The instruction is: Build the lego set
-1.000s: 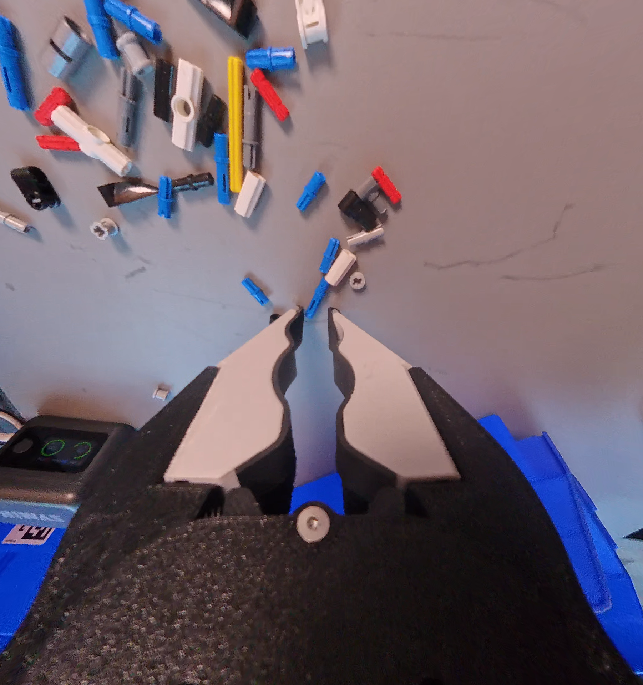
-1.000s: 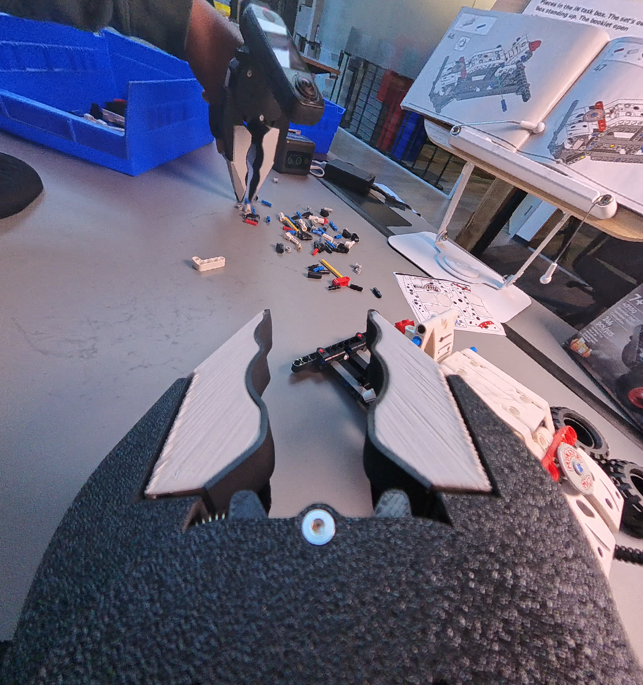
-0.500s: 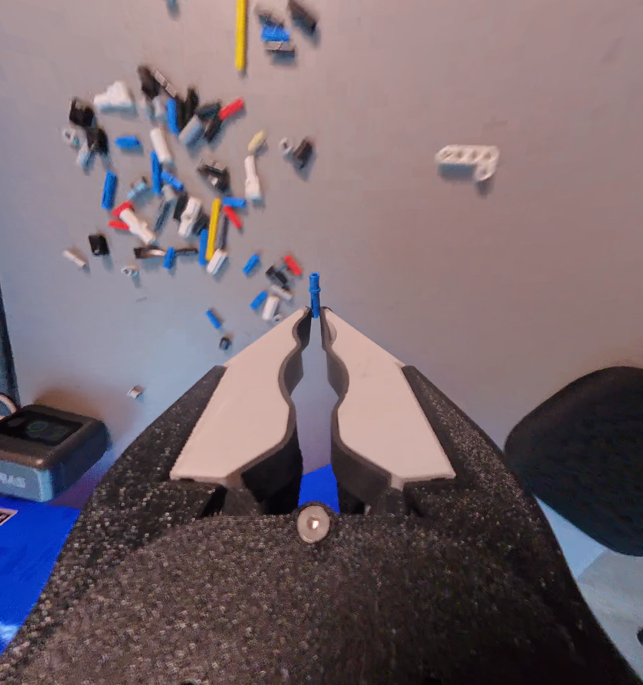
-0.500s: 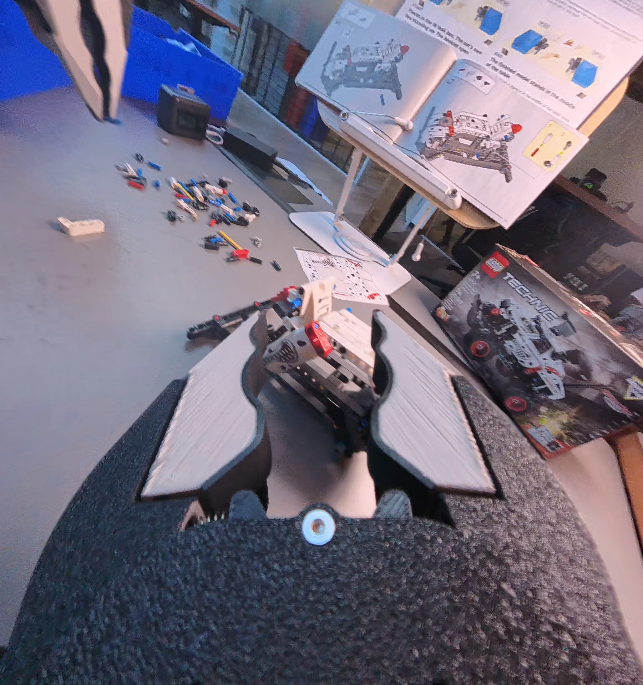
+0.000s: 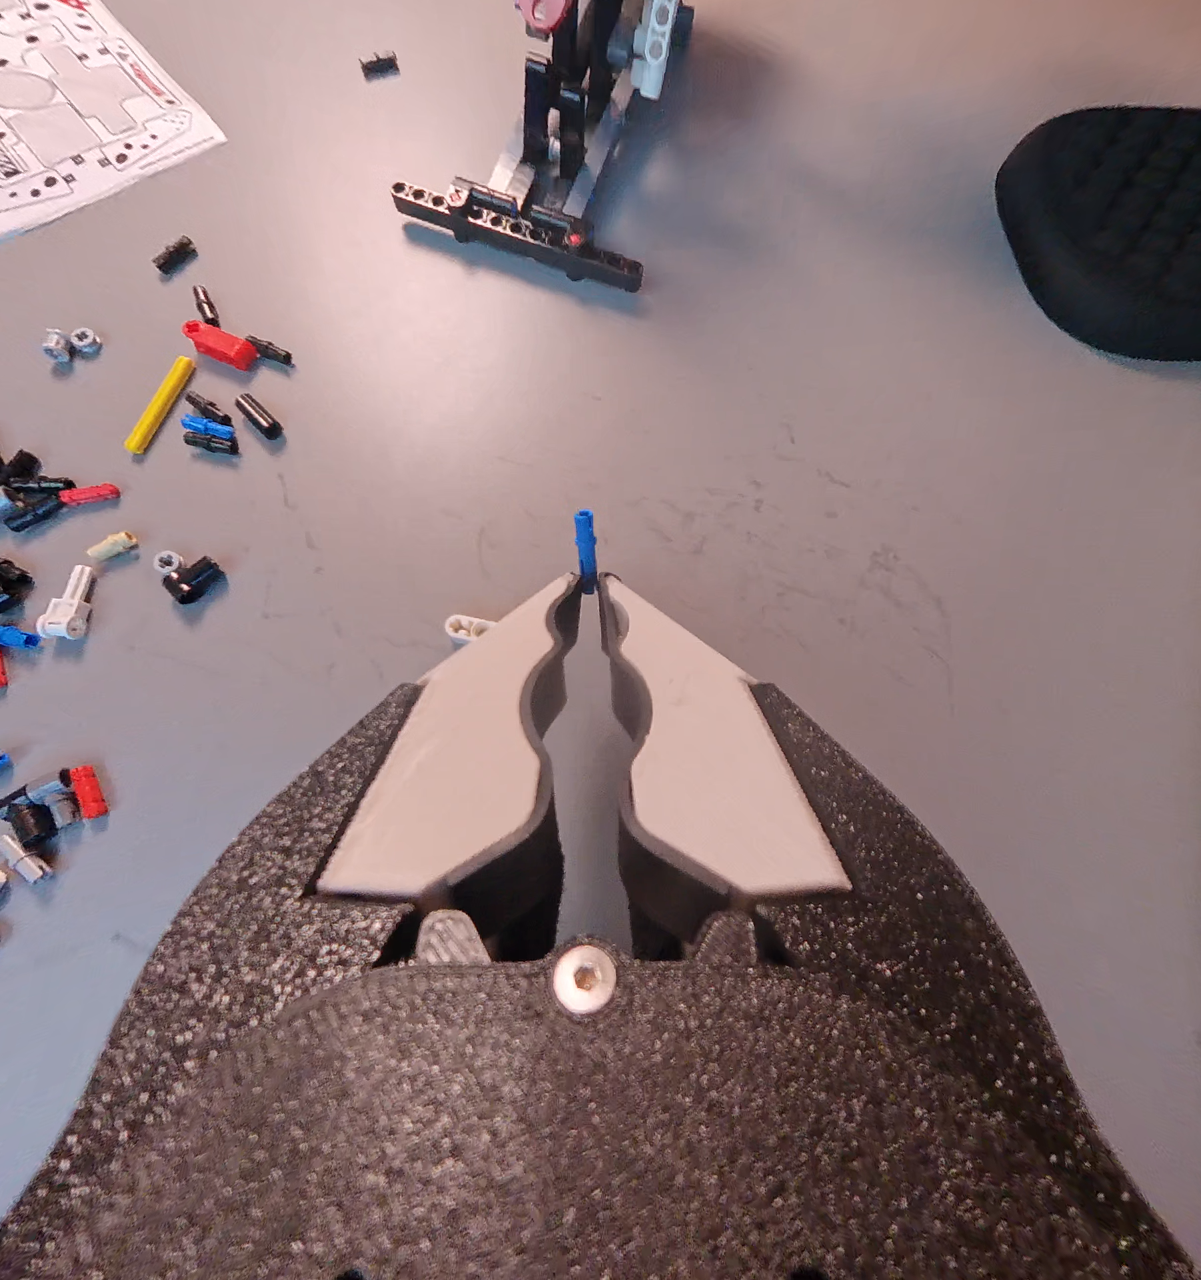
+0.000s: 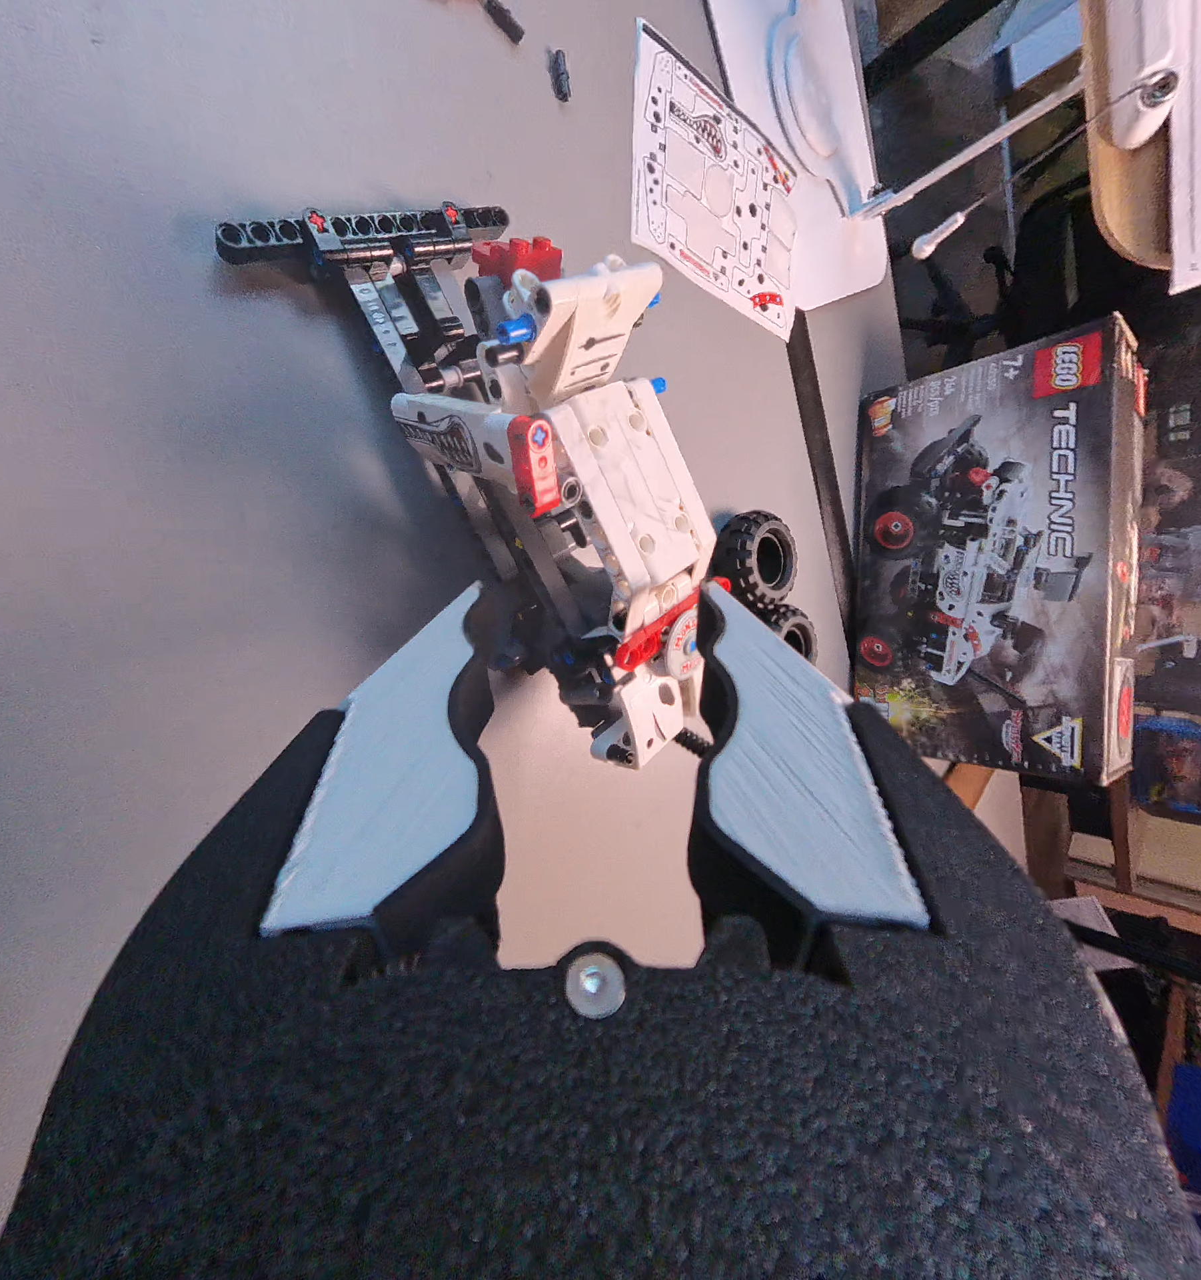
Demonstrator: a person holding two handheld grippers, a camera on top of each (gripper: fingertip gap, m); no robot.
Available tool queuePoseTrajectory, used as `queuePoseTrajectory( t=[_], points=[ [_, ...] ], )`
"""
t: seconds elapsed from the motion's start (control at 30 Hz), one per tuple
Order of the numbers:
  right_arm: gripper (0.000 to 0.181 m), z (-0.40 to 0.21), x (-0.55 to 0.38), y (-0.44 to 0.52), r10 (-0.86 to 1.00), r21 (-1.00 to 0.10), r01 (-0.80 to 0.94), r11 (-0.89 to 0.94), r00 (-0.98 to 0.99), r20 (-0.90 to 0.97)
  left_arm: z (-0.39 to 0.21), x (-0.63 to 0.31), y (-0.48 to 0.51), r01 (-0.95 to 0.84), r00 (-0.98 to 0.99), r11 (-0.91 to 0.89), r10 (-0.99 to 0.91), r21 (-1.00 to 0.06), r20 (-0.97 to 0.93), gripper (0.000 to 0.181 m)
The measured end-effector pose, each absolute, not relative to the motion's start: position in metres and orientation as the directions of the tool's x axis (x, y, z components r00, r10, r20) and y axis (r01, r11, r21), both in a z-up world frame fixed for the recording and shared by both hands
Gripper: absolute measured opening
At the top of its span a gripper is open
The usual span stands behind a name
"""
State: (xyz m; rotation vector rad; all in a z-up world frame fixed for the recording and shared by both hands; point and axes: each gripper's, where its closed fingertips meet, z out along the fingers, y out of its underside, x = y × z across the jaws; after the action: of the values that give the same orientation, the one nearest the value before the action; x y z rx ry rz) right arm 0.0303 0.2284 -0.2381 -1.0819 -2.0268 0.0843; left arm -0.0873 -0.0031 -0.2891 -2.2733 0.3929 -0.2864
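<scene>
From my left gripper (image 5: 589, 585) I look down on the grey table (image 5: 791, 450). Its fingers are pressed almost together, pinching a small blue pin (image 5: 586, 550) that sticks out past the tips. A little white piece (image 5: 468, 629) is half hidden behind my left finger. Loose pieces (image 5: 64, 554) lie scattered along the left edge, some cut off by the frame, with the sticker sheet (image 5: 64, 118) cut off at the top corner. The half-built truck (image 5: 556, 173) stands ahead, its top out of frame, and a black pad (image 5: 1131, 235) runs off the right edge

From my right gripper (image 6: 587, 609) the scene looks rolled sideways. My fingers are spread wide on either side of the truck's (image 6: 570, 471) near end; I cannot tell whether they touch it. Two black tyres (image 6: 764, 561) are partly hidden behind the truck and my right finger. The set's box (image 6: 985, 554) stands beyond, and the white book stand (image 6: 812, 111) is cut off at the top
</scene>
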Motion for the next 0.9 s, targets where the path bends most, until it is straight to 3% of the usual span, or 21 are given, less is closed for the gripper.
queuePoseTrajectory(
  t=[0.1, 0.2, 0.33, 0.47, 0.6, 0.73, 0.9],
  points=[
    [0.058, -0.233, 0.021, 0.231, 0.691, -0.377, 0.649, 0.661, -0.331, 0.642, -0.287, -0.094, -0.003, -0.162, 0.936, -0.6, -0.345, -0.784, 0.07, 0.005],
    [0.045, -0.219, 0.015, 0.205, 0.769, -0.527, 0.588, 0.613, -0.293, 0.568, -0.291, -0.095, -0.004, -0.141, 0.936, -0.603, -0.34, -0.785, 0.092, 0.005],
    [0.049, -0.228, 0.014, 0.194, 0.941, -0.755, 0.6, 0.264, 0.01, 0.337, -0.289, -0.095, -0.004, -0.139, 0.937, -0.592, -0.339, -0.794, 0.089, 0.005],
    [0.042, -0.233, 0.014, 0.201, 0.926, -0.892, 0.447, 0.063, 0.307, 0.219, -0.289, -0.094, -0.003, -0.133, 0.934, -0.589, -0.344, -0.797, 0.098, 0.005],
    [0.042, -0.235, 0.015, 0.196, 0.875, -0.895, 0.443, 0.056, 0.409, 0.257, -0.29, -0.091, -0.002, -0.123, 0.93, -0.589, -0.349, -0.799, 0.114, 0.005],
    [0.043, -0.255, 0.009, 0.192, 0.89, -0.89, 0.454, -0.036, 0.419, 0.178, -0.288, -0.088, -0.004, -0.138, 0.929, -0.581, -0.357, -0.802, 0.099, 0.005],
    [0.034, -0.258, 0.004, 0.196, 0.891, -0.865, 0.497, 0.068, 0.36, 0.277, -0.289, -0.086, -0.005, -0.143, 0.924, -0.581, -0.368, -0.801, 0.101, 0.005]
  ],
)
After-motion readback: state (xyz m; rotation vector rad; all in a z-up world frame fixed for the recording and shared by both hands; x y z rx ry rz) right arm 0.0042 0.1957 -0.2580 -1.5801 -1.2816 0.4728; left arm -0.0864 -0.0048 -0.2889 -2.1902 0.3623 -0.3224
